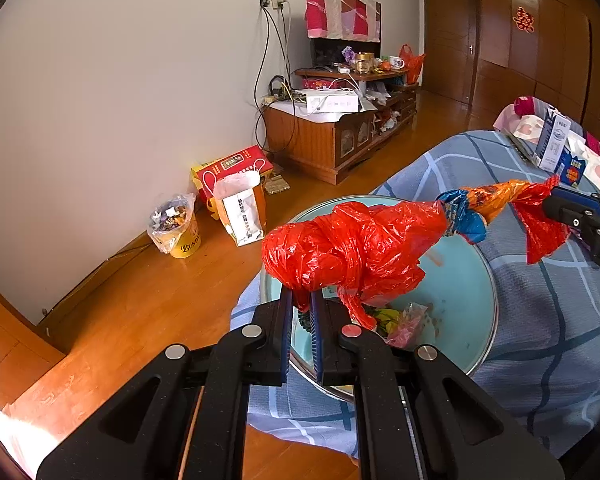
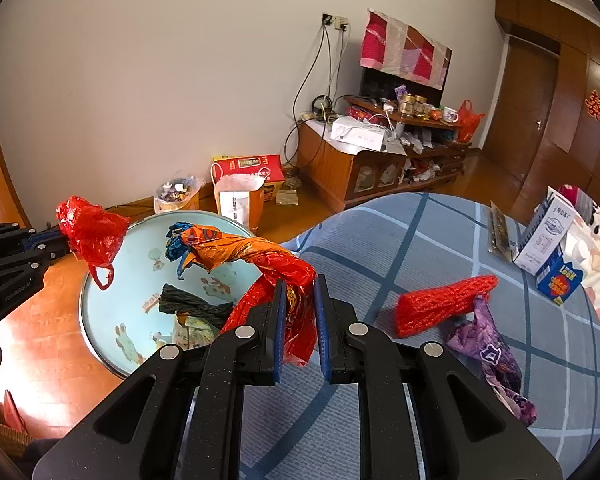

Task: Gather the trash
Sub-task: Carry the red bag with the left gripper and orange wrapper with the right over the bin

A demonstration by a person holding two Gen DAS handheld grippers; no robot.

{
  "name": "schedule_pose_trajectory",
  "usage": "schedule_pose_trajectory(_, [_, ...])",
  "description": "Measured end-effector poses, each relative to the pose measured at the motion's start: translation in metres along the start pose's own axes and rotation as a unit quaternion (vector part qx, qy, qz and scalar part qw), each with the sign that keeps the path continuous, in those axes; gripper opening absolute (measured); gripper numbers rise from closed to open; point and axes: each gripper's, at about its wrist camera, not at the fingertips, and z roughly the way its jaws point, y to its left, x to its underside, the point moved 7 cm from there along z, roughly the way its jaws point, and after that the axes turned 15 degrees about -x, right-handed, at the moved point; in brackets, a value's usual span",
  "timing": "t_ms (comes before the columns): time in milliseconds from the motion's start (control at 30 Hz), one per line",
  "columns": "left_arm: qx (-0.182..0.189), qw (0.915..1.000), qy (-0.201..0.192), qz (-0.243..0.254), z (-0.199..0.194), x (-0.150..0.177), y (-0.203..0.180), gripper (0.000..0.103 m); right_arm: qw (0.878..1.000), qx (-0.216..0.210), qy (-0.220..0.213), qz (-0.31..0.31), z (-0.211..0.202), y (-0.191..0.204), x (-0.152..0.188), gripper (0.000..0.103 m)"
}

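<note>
A red plastic bag [image 1: 352, 248] with orange and blue wrappers inside hangs stretched above a light blue round basin [image 1: 460, 280]. My left gripper [image 1: 302, 300] is shut on one end of the bag. My right gripper [image 2: 300, 300] holds the other end [image 2: 296, 320] between its jaws; it also shows in the left wrist view [image 1: 560, 204]. The left gripper shows at the left of the right wrist view [image 2: 56, 240]. The basin [image 2: 112, 280] holds dark and coloured scraps [image 2: 192, 308]. A red foam net [image 2: 440, 308] and a purple wrapper [image 2: 488, 352] lie on the bed.
The basin sits at the edge of a bed with a blue checked sheet [image 2: 400, 240]. A carton [image 2: 552, 248] stands on the bed at right. On the wooden floor by the wall are a lined yellow bin [image 1: 176, 228], a white bag [image 1: 240, 208] and a red box [image 1: 236, 168]. A cluttered TV cabinet [image 1: 332, 136] stands beyond.
</note>
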Motion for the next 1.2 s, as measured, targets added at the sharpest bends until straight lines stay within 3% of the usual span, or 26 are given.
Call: schedule_pose_trajectory(1200, [0.001,1.0000,-0.001,-0.005,-0.0015,0.0021,0.0002,0.008,1.000,-0.007,0.007,-0.014,0.0076,0.0098,-0.0022,0.015])
